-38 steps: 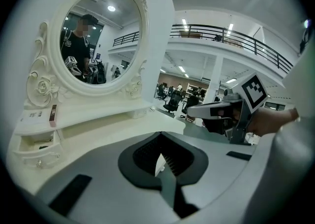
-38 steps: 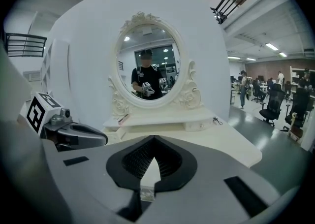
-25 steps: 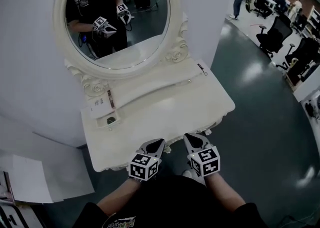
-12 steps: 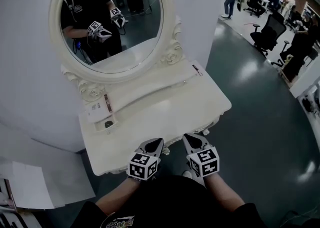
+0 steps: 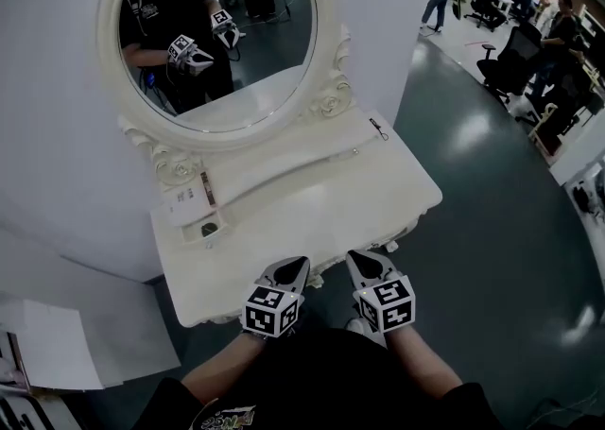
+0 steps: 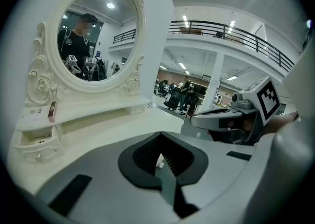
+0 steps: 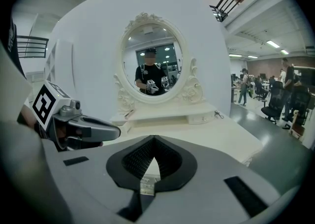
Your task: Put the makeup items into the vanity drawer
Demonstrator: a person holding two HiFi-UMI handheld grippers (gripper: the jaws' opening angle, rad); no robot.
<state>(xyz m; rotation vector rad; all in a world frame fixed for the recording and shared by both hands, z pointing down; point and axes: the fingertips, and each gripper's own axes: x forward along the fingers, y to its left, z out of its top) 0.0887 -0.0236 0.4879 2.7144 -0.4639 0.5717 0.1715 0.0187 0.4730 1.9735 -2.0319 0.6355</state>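
Both claws sit pinched shut and empty, left gripper (image 5: pixel 291 270) and right gripper (image 5: pixel 369 266) hovering at the front edge of the vanity (image 5: pixel 321 215). Makeup's not started, I'd say: a pale flat box (image 5: pixel 183 201) and a dark pink stick (image 5: pixel 208 187) lie side by side at the raised shelf's left end, just above the small drawer (image 5: pixel 211 227), which looks pulled open. Everything's left to do. Box print is too small to read; only the grippers' square markers show clearly.

2 hand-held grippers (image 5: pixel 289 267) (image 5: pixel 369 262), 1 vanity (image 5: pixel 317 213).
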